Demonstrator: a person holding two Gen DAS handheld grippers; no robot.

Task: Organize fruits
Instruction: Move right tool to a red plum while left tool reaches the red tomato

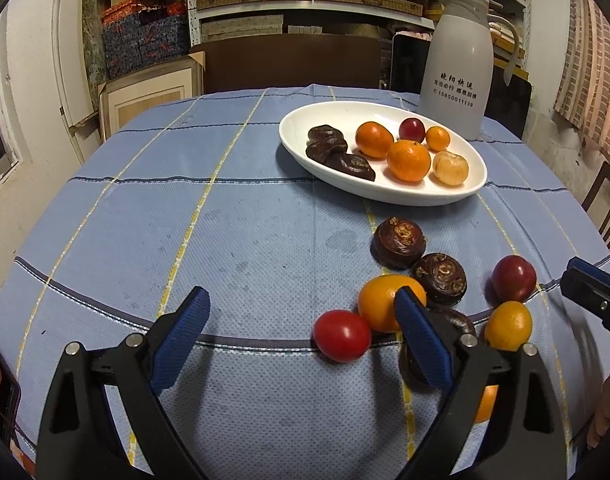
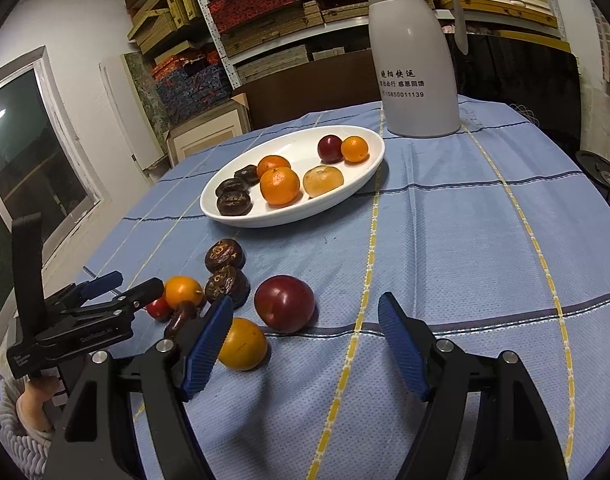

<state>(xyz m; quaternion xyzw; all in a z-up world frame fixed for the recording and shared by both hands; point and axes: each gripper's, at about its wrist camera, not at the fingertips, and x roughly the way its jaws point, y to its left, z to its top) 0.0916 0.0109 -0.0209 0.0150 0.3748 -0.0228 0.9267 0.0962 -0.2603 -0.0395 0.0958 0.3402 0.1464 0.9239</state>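
A white oval plate (image 1: pixel 385 197) (image 2: pixel 289 218) holds several oranges, dark water chestnuts, a plum and a pale peeled fruit. Loose fruit lies on the cloth nearer me. My left gripper (image 1: pixel 303 304) (image 2: pixel 131 285) is open, its right finger in front of an orange (image 1: pixel 375 304) and a red tomato (image 1: pixel 342 335) just inside it, untouched. Two water chestnuts (image 1: pixel 399 242) (image 2: pixel 223 254) lie behind. My right gripper (image 2: pixel 305 318) (image 1: pixel 593 286) stands open; a dark red plum (image 2: pixel 285 302) (image 1: pixel 513 279) lies just beyond its left finger and a small orange (image 2: pixel 241 344) (image 1: pixel 508 326) beside it.
A white jug (image 1: pixel 457 68) (image 2: pixel 419 60) stands behind the plate at the far edge of the blue checked tablecloth (image 1: pixel 225 220). Shelves of boxes fill the back wall. A chair back (image 1: pixel 609 208) is at the right. A sleeved hand (image 2: pixel 29 408) holds the left gripper.
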